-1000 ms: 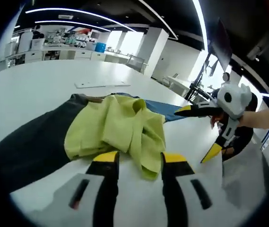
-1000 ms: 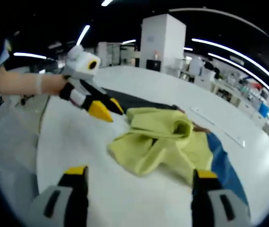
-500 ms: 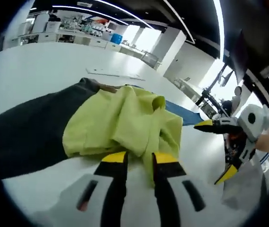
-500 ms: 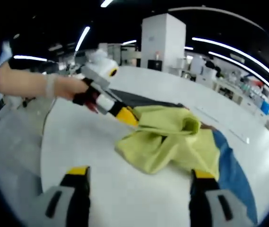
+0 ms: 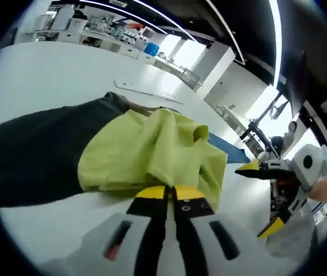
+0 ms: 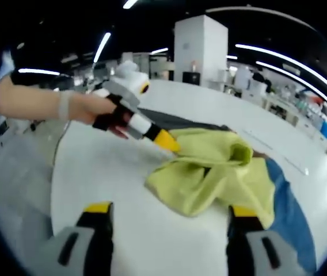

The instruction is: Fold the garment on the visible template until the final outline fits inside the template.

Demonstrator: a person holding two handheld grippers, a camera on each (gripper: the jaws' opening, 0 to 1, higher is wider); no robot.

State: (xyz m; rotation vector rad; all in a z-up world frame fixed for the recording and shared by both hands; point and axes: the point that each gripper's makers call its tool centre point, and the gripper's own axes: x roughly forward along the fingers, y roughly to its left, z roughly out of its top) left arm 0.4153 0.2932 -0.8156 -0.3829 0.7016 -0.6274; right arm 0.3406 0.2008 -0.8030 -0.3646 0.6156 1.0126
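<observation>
our left gripper (image 5: pixel 170 194) pinching yellow-green garment (image 5: pixel 152 152) edge so we can fold; right gripper (image 6: pixel 166 208) spread wide, waiting nearby

Black grippers (image 5: pixel 171 194) — yellow-tipped jaws

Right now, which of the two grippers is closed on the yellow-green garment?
The left gripper: its jaws are shut on the garment edge. The right gripper stays wide open, short of the cloth.
</observation>
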